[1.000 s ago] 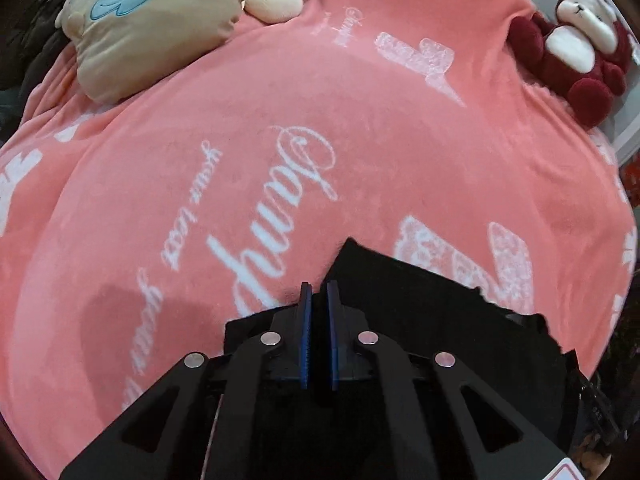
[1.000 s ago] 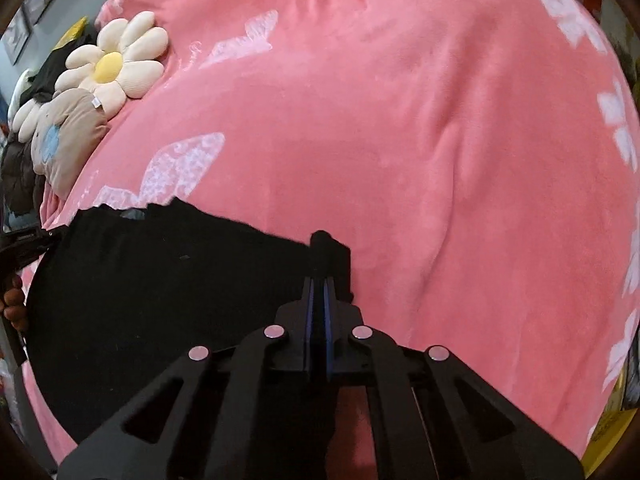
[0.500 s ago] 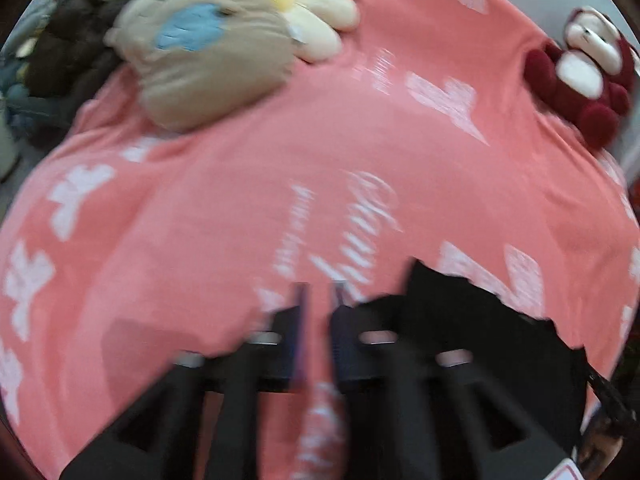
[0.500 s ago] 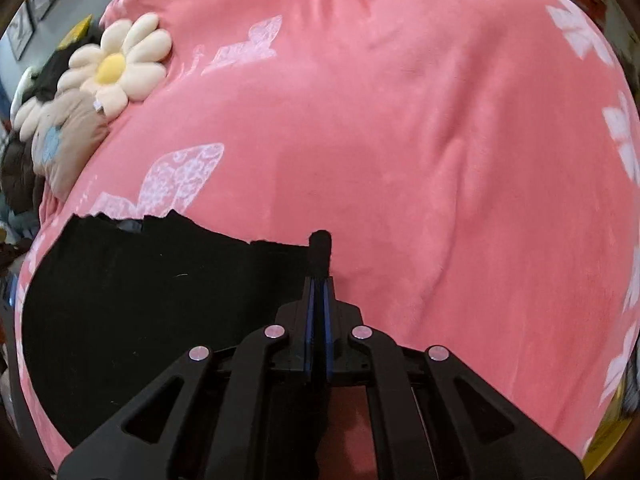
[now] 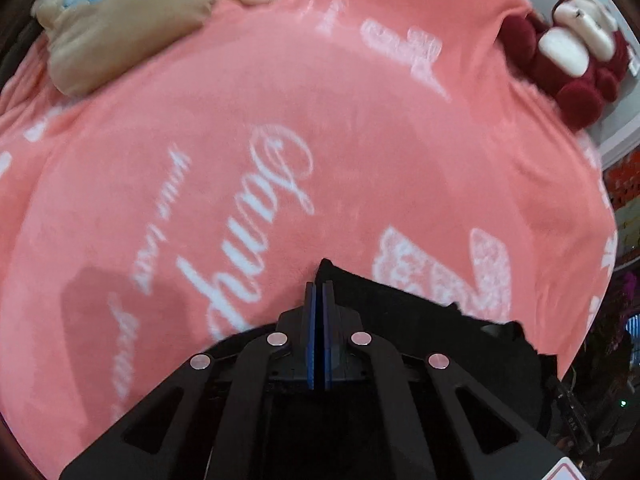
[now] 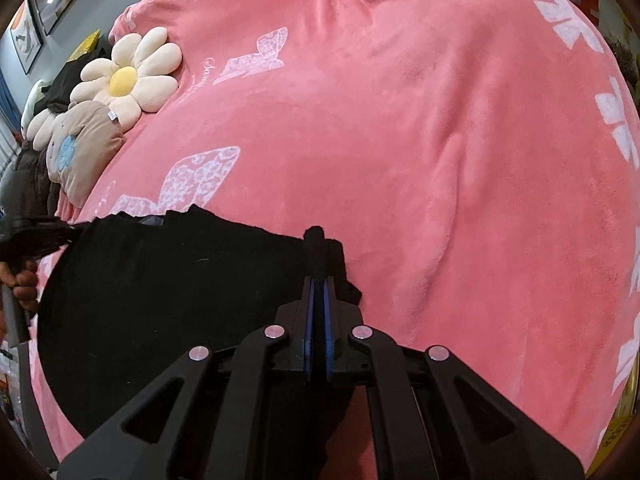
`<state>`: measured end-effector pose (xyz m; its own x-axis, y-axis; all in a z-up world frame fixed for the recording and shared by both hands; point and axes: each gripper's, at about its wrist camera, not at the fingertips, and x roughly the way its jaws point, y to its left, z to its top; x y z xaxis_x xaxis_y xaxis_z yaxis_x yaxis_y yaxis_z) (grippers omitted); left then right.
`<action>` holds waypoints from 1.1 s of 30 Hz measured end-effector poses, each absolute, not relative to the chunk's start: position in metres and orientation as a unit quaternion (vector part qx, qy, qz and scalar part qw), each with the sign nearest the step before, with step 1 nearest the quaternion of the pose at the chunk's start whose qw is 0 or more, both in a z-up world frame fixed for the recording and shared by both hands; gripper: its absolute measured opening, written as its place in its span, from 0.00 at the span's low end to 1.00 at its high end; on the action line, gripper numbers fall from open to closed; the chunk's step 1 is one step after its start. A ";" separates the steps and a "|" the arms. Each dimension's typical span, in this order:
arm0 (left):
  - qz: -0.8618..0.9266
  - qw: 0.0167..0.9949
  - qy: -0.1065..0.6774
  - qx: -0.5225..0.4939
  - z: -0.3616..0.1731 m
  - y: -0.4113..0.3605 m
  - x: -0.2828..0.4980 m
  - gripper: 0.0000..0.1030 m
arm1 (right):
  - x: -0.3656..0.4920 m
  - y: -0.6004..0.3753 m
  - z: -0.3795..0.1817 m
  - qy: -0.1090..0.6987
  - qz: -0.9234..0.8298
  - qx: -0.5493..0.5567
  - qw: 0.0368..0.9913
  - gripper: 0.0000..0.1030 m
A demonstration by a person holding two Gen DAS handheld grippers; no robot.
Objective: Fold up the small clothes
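Observation:
A small black garment [image 6: 160, 292] lies spread on a pink blanket [image 6: 420, 140]. My right gripper [image 6: 317, 284] is shut on a bunched corner of it at the garment's right end. My left gripper [image 5: 319, 290] is shut on another corner of the black garment [image 5: 420, 320], which stretches right and down from the tips. The left gripper's black body [image 6: 36, 234] and the hand holding it show at the left edge of the right wrist view, at the garment's far end.
A tan pillow [image 5: 120, 28] and a cream flower cushion [image 6: 128, 72] lie at the blanket's far left. A dark red plush toy [image 5: 572, 60] sits at its far right. The blanket's right edge drops off beside a white ledge.
The left gripper swung away and came back to the garment's corner, now shut on it. The right gripper stayed shut on its corner; the garment is pulled a little flatter.

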<state>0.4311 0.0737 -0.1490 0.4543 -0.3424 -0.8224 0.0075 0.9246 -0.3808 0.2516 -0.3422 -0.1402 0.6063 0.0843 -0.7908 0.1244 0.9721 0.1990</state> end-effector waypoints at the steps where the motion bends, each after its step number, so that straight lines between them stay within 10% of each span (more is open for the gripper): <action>1: -0.106 0.849 0.491 -0.163 -0.138 0.078 0.424 0.00 | 0.250 -0.343 -0.137 0.436 -0.015 0.120 0.892 0.03; 9: -0.104 0.897 0.398 -0.163 -0.055 0.120 0.366 0.00 | 0.232 -0.343 -0.083 0.357 -0.005 0.131 0.925 0.03; 19: -0.053 0.865 0.484 -0.125 -0.121 0.132 0.340 0.10 | 0.212 -0.374 -0.121 0.433 -0.048 0.164 0.885 0.09; 23: -0.094 0.869 0.474 -0.105 -0.121 0.128 0.270 0.62 | 0.142 -0.372 -0.115 0.430 -0.009 0.184 0.884 0.46; 33: -0.083 0.843 0.515 -0.132 -0.170 0.119 0.215 0.48 | 0.101 -0.328 -0.154 0.453 0.093 0.112 0.880 0.52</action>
